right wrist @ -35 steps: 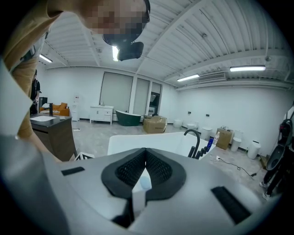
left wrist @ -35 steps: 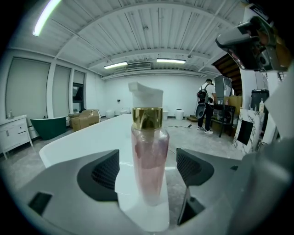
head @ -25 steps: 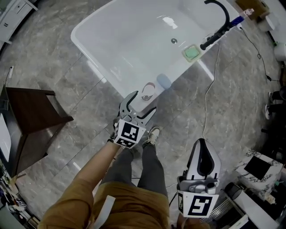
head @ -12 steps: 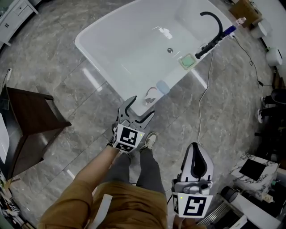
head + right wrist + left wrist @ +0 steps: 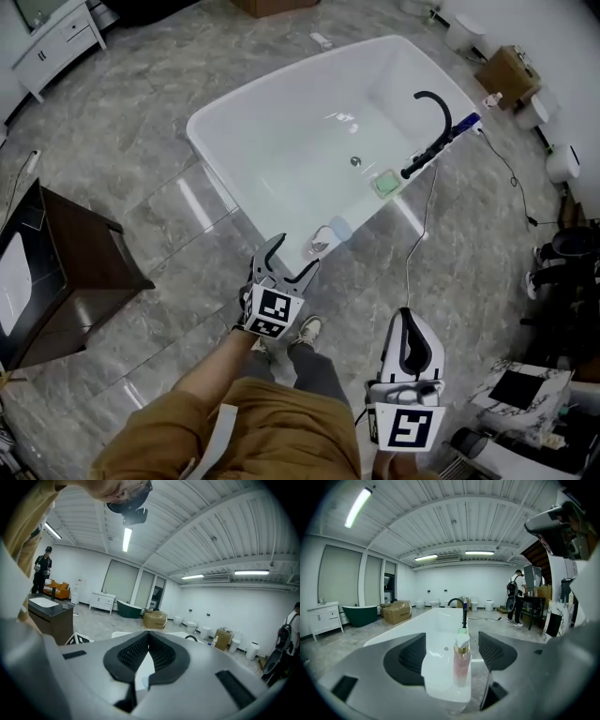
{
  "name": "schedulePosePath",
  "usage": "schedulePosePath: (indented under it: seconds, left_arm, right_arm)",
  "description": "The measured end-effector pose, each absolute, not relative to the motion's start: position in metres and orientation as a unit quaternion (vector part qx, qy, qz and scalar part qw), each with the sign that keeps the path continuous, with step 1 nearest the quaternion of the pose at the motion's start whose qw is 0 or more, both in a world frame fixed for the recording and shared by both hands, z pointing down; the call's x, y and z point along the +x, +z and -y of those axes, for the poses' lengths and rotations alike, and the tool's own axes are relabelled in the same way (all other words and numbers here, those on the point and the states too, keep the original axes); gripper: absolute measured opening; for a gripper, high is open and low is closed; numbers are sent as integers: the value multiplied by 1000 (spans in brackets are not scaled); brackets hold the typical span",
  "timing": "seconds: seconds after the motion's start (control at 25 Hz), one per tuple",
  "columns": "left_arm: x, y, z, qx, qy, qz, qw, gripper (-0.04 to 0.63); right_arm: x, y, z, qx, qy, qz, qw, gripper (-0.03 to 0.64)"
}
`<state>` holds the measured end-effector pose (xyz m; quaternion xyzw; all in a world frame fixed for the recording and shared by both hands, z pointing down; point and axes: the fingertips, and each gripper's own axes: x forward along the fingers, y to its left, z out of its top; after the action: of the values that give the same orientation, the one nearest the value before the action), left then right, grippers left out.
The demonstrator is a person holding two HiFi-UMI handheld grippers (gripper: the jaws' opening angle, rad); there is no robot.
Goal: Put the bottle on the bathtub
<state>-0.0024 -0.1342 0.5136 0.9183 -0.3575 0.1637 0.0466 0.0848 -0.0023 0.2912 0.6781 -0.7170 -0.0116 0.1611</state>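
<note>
Left claw (image 5: pixel 292 255): jaws spread wide, nothing between the pads. It is held over the grey stone floor (image 5: pixel 141 178), just short of the near corner of the bathtub (image 5: pixel 246 111).

Bottle (image 5: pixel 461 660): upright on the bathtub rim, straight ahead of the left claw and lined up with the gap between its jaws, but clear of both. Pink liquid, gold collar, pale cap. From the head view it sits on the rim corner just beyond the left claw's tips, not touching them.

Further ahead of the left claw along the same rim: a green pad (image 5: pixel 386 183), then a black curved faucet (image 5: pixel 433 127). A thin cable (image 5: pixel 419 234) trails over the floor to the right of the left claw, between it and the right claw.

Right claw (image 5: pixel 148 654): jaws shut tip to tip, nothing held. It hangs low at the person's right side, well back from the bathtub and well apart from the bottle.

Dark wooden stand (image 5: pixel 66 272) on the floor, far to the left of the left claw.

Background of the left gripper view: a person (image 5: pixel 516 597) stands beyond the bathtub, to the right; a cardboard box (image 5: pixel 396 612) sits to the left.
</note>
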Motion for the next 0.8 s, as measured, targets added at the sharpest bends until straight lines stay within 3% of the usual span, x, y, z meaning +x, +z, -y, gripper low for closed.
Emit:
schedulePosePath:
  seconds: [0.24,0.6,0.8]
  left_arm:
    - [-2,476,134,916,164,366,26,321]
    - [14,423,135,908,162,387,-5,106]
    - [25,396,135,909,163,384,-18,38]
  right_arm:
    - [94,259,3,681,-36,717,141,5]
    - [133,227,-5,693,-47,711,111,5]
    - [153,211,-1,693,-55,712,98,5]
